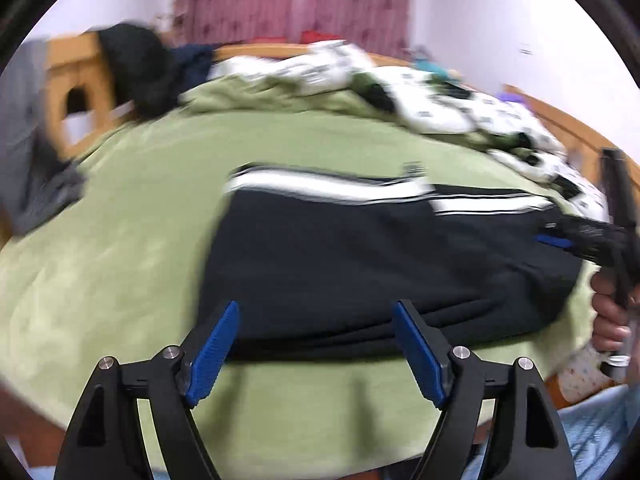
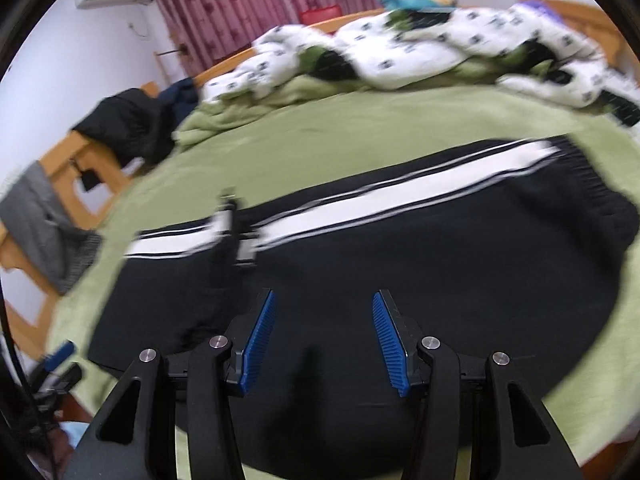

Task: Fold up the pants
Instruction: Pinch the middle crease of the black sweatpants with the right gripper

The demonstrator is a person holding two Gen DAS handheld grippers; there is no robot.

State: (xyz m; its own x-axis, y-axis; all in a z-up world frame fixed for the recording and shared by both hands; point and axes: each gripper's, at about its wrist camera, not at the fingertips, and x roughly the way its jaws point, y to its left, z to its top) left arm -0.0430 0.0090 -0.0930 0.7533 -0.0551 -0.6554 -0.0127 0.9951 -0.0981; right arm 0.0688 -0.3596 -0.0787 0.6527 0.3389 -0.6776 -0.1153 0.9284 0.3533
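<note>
since the pants [image 1: 360, 264] are lying doubled lengthwise on the green blanket [image 1: 120, 240], both empty grippers, left gripper [image 1: 316, 344] and right gripper [image 2: 324, 340], are hovering open at the near edge, seemingly readying another fold.

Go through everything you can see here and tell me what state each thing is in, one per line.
Pants: folded, lying flat on the blanket.
Green blanket: spread over the bed.
White patterned quilt: bunched up at the far side.
Left gripper: jaws open, empty.
Right gripper: jaws open, empty.

Left gripper [image 1: 316, 316] pitched downward, jaws wide apart, nothing between pads, right gripper [image 2: 323, 308] pitched downward, jaws parted, empty, right hand [image 1: 610, 316] gripping handle.
</note>
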